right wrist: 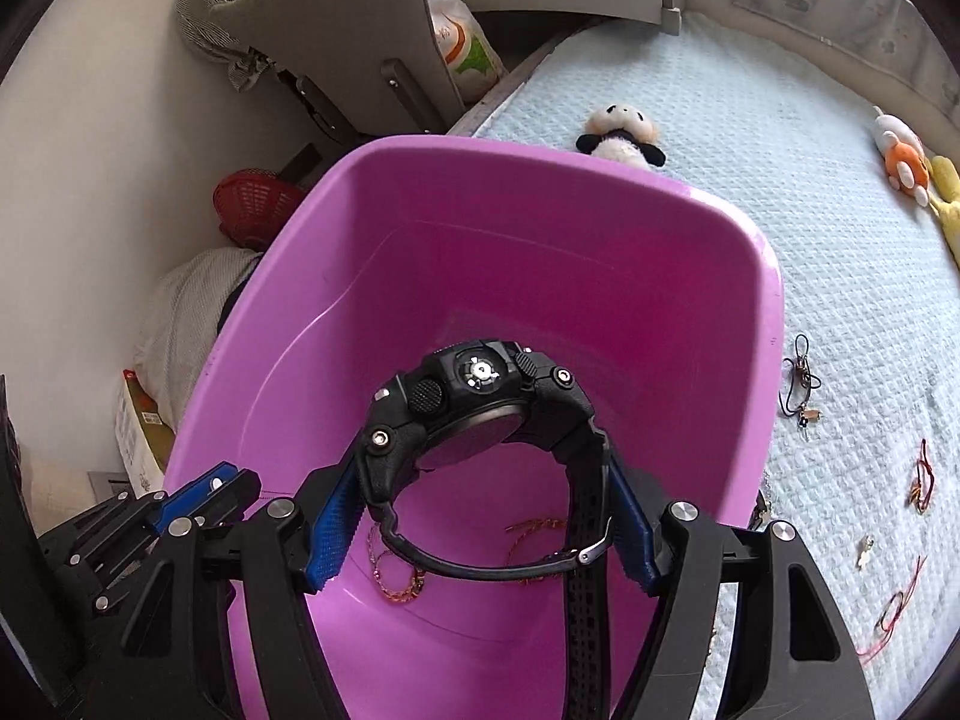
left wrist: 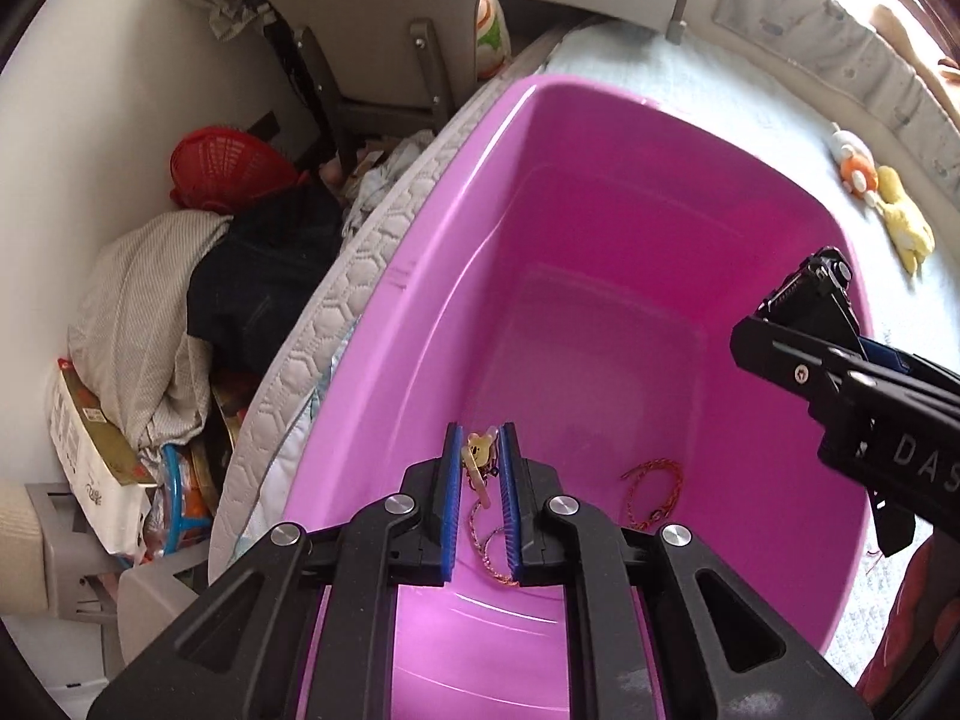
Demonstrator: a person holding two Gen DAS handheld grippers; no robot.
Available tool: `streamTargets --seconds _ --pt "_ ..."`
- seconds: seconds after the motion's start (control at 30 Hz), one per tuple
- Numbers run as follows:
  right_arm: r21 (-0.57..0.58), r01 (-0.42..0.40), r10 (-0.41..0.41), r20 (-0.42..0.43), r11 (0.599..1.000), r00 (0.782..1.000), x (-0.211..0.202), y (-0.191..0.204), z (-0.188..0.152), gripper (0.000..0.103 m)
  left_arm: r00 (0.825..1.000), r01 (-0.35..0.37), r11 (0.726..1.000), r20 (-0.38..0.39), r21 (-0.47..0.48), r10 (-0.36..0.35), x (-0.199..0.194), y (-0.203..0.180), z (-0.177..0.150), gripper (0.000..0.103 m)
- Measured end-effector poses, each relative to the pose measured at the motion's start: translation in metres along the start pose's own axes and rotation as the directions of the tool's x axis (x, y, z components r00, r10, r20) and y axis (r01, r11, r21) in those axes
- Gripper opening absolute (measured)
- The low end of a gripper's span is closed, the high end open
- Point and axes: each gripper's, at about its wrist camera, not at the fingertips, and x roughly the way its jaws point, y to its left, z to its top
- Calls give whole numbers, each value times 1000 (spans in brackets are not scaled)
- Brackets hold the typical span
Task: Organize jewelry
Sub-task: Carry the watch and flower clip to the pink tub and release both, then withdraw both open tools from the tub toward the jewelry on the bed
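A pink plastic tub [left wrist: 600, 138] [right wrist: 690, 222] stands on the bed. My left gripper [left wrist: 480, 450] hangs over its near end, shut on a braided cord bracelet with a small yellow bear charm [left wrist: 478, 446]. A red braided bracelet [left wrist: 654, 489] lies on the tub floor; it also shows in the right wrist view [right wrist: 534, 531]. My right gripper [right wrist: 480, 516] is shut on a black digital watch [right wrist: 474, 396] held over the tub; the watch shows in the left wrist view [left wrist: 810, 288]. Several more cords and bracelets [right wrist: 801, 384] [right wrist: 921, 477] lie on the bedspread to the right.
Light blue bedspread [right wrist: 750, 120] with a panda plush [right wrist: 621, 135], an orange plush [right wrist: 903, 159] and a yellow plush [left wrist: 903, 219]. Left of the bed, a chair [left wrist: 372, 18], a red basket [left wrist: 222, 165] and piled clothes [left wrist: 150, 324] fill the floor.
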Motion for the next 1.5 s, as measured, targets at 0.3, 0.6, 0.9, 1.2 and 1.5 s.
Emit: streamTargets --seconds 0.3,0.6,0.9,1.2,1.5 --pt "45 65 -63 -36 997 997 10 -5 11 70 999 25 1000 -45 -8 -25 9 -1 2 64" --pt "59 65 -64 -19 996 998 -11 -11 3 73 1000 21 999 8 49 -21 -18 -13 -5 83" --pt "65 60 -60 -3 996 998 -33 -10 -4 73 999 20 998 40 61 -22 -39 -8 -10 85" --pt "74 65 -67 26 995 997 -59 -5 -15 73 997 25 998 66 53 -28 -65 1 -12 87" --pt "76 54 -59 67 996 996 -87 3 -28 73 996 22 999 82 48 -26 -90 8 -16 91"
